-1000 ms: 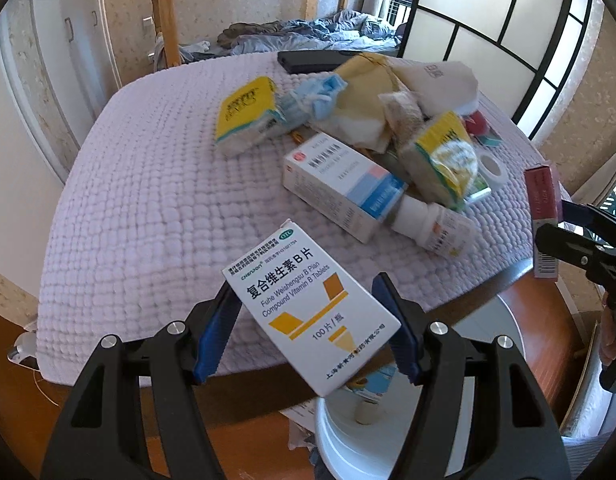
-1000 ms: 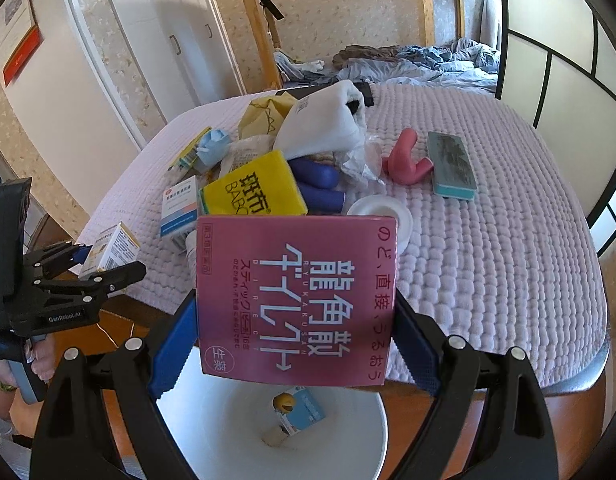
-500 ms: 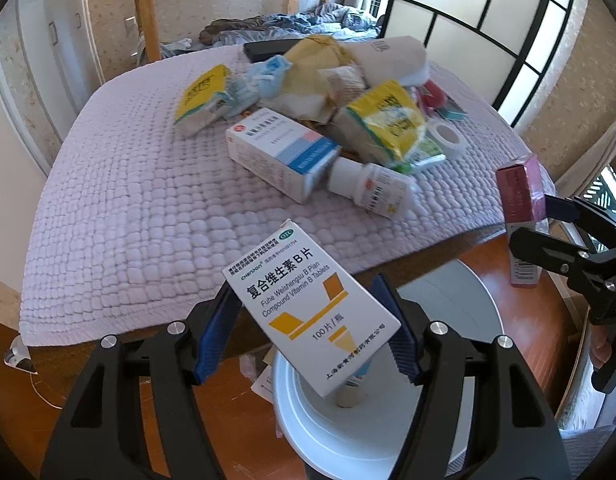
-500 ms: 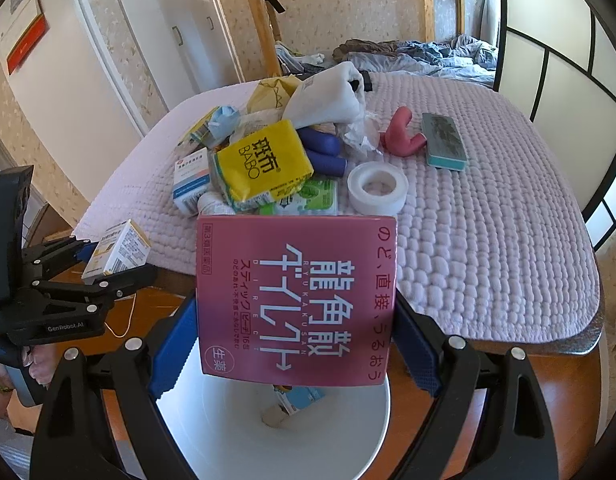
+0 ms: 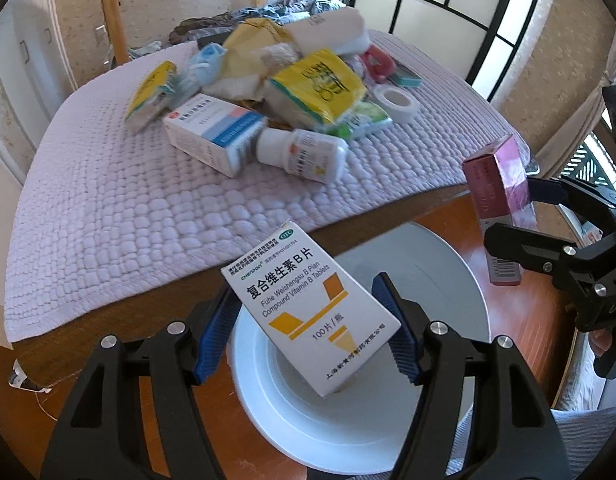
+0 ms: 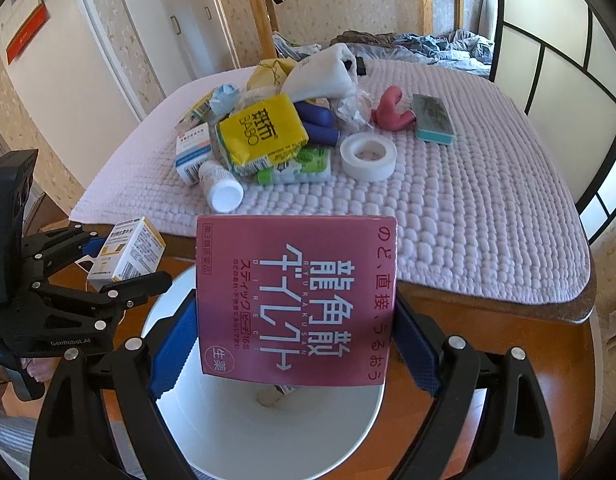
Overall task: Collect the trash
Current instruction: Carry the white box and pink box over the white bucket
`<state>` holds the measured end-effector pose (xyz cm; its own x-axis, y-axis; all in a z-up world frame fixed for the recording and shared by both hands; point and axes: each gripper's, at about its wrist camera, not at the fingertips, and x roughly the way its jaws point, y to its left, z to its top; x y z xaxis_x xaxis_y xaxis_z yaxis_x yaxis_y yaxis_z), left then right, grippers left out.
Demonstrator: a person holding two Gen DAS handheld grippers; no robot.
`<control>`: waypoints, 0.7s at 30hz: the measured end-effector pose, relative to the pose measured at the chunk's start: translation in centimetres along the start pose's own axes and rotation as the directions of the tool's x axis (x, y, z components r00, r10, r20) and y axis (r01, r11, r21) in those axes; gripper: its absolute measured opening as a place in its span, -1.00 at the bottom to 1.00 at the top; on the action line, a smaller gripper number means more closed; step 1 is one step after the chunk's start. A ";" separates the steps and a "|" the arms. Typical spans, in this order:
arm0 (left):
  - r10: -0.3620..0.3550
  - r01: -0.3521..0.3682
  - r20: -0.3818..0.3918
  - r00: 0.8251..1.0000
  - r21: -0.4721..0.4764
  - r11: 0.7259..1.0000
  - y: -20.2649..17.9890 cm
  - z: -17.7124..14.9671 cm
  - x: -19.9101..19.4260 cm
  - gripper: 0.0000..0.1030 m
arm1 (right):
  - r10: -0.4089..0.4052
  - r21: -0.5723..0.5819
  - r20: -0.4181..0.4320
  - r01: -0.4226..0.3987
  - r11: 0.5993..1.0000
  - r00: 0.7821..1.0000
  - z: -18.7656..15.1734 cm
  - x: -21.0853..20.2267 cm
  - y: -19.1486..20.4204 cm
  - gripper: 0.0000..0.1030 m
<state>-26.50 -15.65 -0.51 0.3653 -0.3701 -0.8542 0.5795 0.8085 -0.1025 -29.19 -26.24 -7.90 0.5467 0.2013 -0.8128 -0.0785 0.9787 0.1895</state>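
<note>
Your left gripper (image 5: 308,332) is clamped on the white vitamin box (image 5: 310,306), tilted, hanging above the white bin (image 5: 460,280). Your right gripper (image 6: 295,344) is clamped on the pink medicine box (image 6: 295,300), also over the bin's mouth. Neither box is released yet.

Progress, as a judgement: early. A few scraps sit at the bin's bottom; two boxes are about to follow. Most trash is left on the quilted mat (image 6: 488,208): yellow tissue pack (image 6: 261,132), blue-and-white box (image 5: 211,130), pill bottle (image 5: 301,152), tape roll (image 6: 368,156), green packet (image 6: 299,164), pink curved piece (image 6: 392,112), crumpled wrappers behind.

Views differ. The right wrist view shows the scraps inside the bin and the teal block (image 6: 432,118) clearly; the left wrist view hides the bin's bottom behind the vitamin box. The left wrist view shows the pill bottle's label side and the pink box's narrow edge.
</note>
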 end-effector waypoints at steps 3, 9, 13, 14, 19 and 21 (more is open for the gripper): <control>-0.010 0.011 -0.012 1.000 0.012 1.000 -0.5 -0.3 0.2 0.33 | -0.005 0.003 -0.013 0.005 1.000 1.000 -0.4 0.0 -0.1 0.70; -0.017 0.018 -0.030 0.999 0.042 0.999 -1.6 -0.9 0.5 0.33 | -0.011 0.006 -0.038 0.011 1.000 0.999 -1.2 0.1 -0.3 0.70; -0.020 0.022 -0.042 0.999 0.047 0.999 -2.0 -1.2 0.7 0.33 | -0.010 0.011 -0.055 0.010 1.000 0.998 -1.8 0.2 -0.5 0.70; -0.022 0.024 -0.045 0.999 0.047 0.999 -2.1 -1.3 0.8 0.33 | -0.009 0.012 -0.059 0.010 1.000 0.998 -1.9 0.3 -0.5 0.70; -0.020 0.023 -0.058 0.998 0.053 0.998 -2.4 -1.8 1.2 0.33 | -0.009 0.013 -0.074 0.010 1.000 0.997 -2.6 0.4 -0.7 0.70; -0.021 0.024 -0.064 0.998 0.054 0.998 -2.5 -1.9 1.3 0.33 | -0.008 0.014 -0.077 0.009 1.000 0.997 -2.7 0.5 -0.7 0.70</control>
<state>-28.86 -17.24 -2.39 0.3059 -0.3567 -0.8827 0.6270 0.7732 -0.0952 -31.14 -26.68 -9.94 0.4819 0.1958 -0.8541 -0.0620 0.9799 0.1897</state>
